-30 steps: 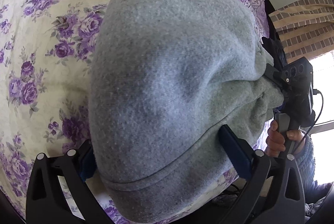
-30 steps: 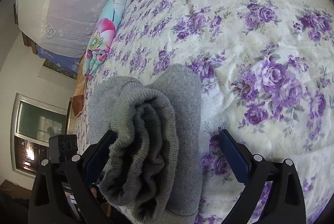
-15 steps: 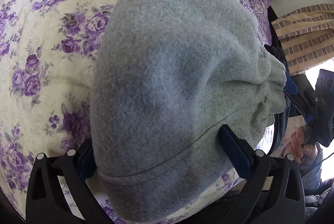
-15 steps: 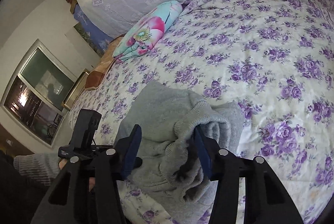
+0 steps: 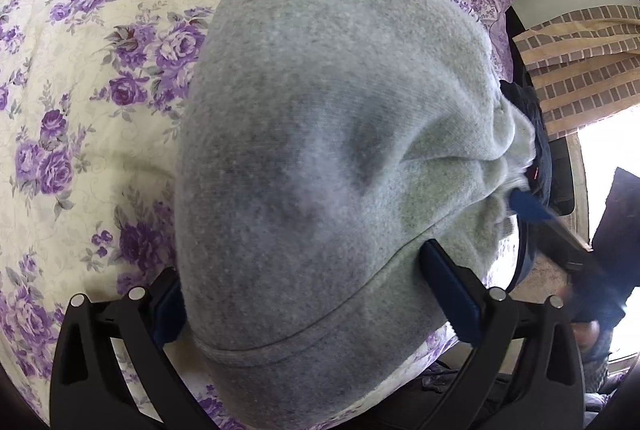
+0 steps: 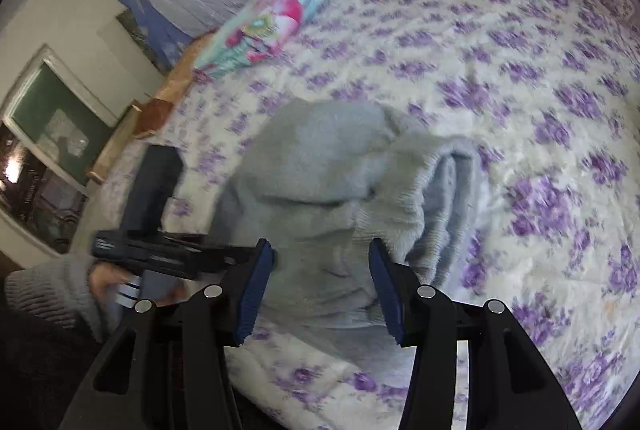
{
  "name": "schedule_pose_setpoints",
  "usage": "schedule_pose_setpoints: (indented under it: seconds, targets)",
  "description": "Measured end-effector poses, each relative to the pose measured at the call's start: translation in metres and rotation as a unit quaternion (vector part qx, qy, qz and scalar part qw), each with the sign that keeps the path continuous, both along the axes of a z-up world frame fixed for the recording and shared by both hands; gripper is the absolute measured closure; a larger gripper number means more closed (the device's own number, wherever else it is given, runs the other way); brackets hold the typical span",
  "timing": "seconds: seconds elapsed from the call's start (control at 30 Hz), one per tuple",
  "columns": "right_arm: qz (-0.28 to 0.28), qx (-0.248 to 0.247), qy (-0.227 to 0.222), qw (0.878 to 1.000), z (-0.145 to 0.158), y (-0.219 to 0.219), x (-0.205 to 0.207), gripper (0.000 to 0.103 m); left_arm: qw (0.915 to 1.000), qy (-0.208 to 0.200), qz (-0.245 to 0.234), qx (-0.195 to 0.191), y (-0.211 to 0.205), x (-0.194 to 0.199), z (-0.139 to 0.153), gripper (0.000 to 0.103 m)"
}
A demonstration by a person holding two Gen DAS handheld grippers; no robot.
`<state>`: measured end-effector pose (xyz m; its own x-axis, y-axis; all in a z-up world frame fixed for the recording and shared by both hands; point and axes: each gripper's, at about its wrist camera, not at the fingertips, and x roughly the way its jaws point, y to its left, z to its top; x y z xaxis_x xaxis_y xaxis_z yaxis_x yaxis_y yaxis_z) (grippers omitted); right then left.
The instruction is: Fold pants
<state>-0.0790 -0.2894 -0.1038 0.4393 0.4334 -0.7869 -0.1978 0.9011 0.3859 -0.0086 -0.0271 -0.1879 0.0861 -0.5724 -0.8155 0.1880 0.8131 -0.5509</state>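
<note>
The grey pants (image 5: 320, 157) lie bunched in a thick folded bundle on the flowered bed (image 5: 80, 109), and in the left wrist view they fill the whole space between the fingers of the left gripper (image 5: 300, 294). Those fingers stand wide, one at each side of the hem edge that lies nearest the camera, seemingly set astride it to steady the bundle; whether they press the cloth I cannot tell. The right gripper (image 6: 320, 286) sits at the other end, just short of the ribbed band (image 6: 404, 189), which rises ahead of and slightly beyond its right finger. Its fingers are moderately apart with loose cloth between them and gripping nothing, probably so the fold can settle flat on the bed
</note>
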Motion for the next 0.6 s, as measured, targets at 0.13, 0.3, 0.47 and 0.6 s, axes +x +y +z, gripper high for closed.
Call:
schedule_pose_setpoints:
  seconds: [0.13,0.3,0.47,0.6]
  targets:
    - [-0.031,0.054,0.016,0.998,-0.017,-0.029,-0.002,0.080,1.0000,0.002,-0.009,-0.003,0.001,0.002,0.001,0.004]
    - [-0.006,0.036,-0.023,0.999,0.022,-0.006,-0.007,0.074,0.9991,-0.028,-0.010,0.029,0.003,0.001,0.014,0.004]
    - [0.047,0.038,-0.056,0.997,0.051,0.036,0.025,0.063,0.9977,-0.054,0.001,0.041,0.015,-0.008,0.024,0.005]
    - [0.095,0.047,-0.053,0.993,0.048,0.086,0.062,0.063,0.9977,-0.049,0.019,0.043,0.029,-0.016,0.023,0.005]
